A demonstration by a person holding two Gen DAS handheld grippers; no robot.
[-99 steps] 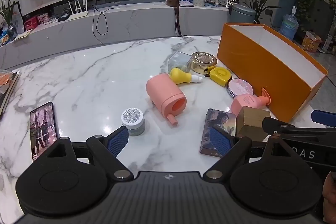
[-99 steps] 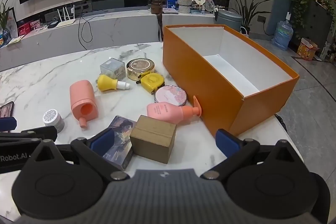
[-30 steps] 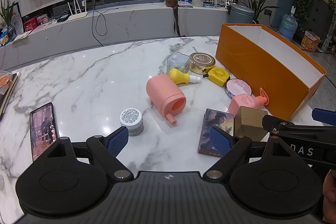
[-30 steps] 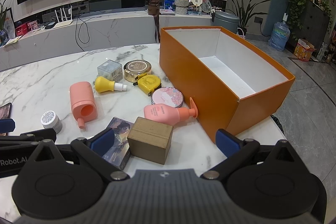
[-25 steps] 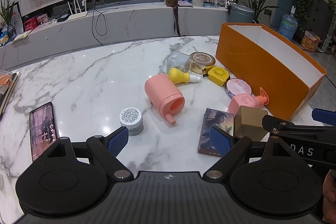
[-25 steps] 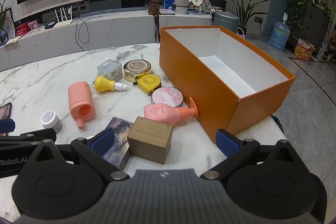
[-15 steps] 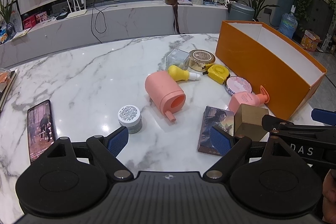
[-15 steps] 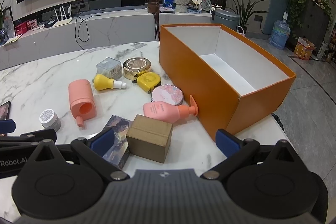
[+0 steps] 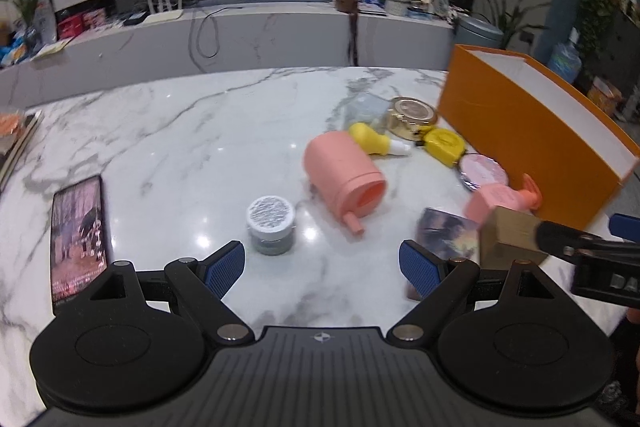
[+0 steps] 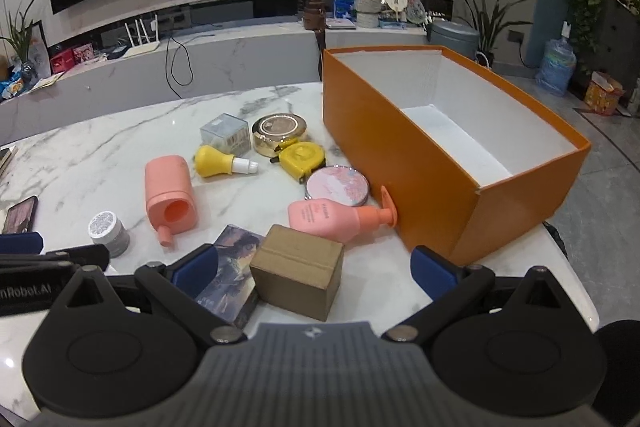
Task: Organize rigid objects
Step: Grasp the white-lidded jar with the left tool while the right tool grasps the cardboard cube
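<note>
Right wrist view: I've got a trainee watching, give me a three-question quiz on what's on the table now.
1. True or false: the orange box already holds the tape measure.
2. Which item lies nearest the right gripper?
A. gold tin
B. brown box
C. yellow bulb
3. Fill in: the pink pump bottle lies on its side with its pump end toward the ____.

Key
1. False. The visible interior is bare; the tape measure lies on the table beside it.
2. B
3. orange box
</note>
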